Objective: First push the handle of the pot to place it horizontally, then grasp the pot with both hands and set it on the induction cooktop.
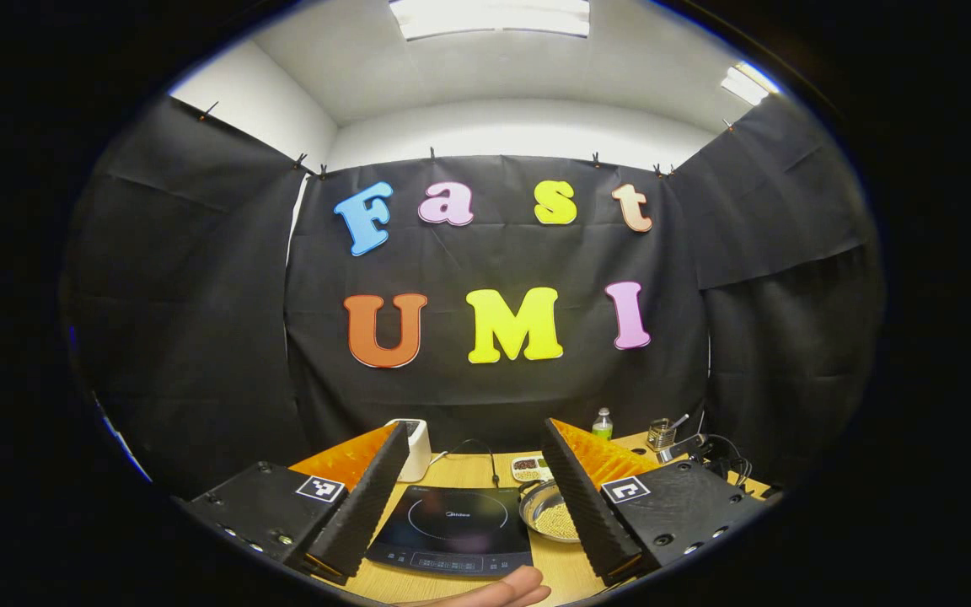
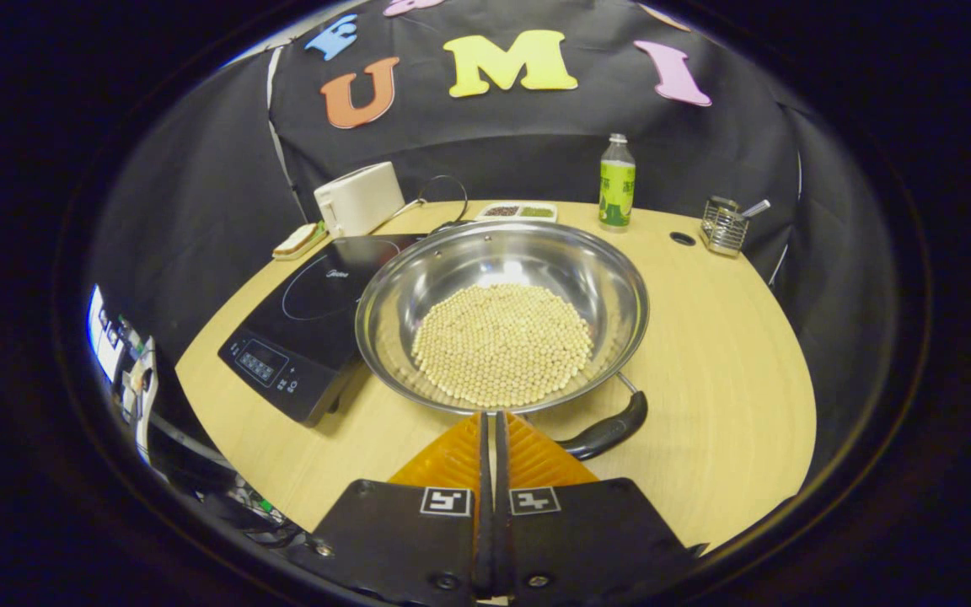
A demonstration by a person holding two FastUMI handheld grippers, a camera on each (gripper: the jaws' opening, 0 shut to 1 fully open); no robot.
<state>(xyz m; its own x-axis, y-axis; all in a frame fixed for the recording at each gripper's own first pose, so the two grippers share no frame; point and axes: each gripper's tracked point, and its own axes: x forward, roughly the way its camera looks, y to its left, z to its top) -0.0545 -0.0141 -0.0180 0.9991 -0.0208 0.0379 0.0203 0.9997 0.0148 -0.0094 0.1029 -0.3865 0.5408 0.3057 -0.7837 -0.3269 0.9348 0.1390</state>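
A steel pot [image 2: 502,278] holding pale beans sits on the wooden table [image 2: 721,371], its left rim beside the black induction cooktop [image 2: 308,320]. Its black handle [image 2: 608,430] curves along the near rim, just right of my right gripper [image 2: 490,417]. That gripper is shut with nothing between its fingers, its tips at the pot's near rim. My left gripper [image 1: 475,430] is held open above the cooktop [image 1: 452,523]. Its right finger [image 1: 587,497] hides part of the pot [image 1: 546,510].
A white toaster [image 2: 359,198], a small divided dish [image 2: 519,211], a green-labelled bottle [image 2: 617,181] and a wire utensil rack [image 2: 723,226] stand along the back of the table. A hand [image 1: 498,590] shows at the near edge. A hole [image 2: 682,239] pierces the tabletop.
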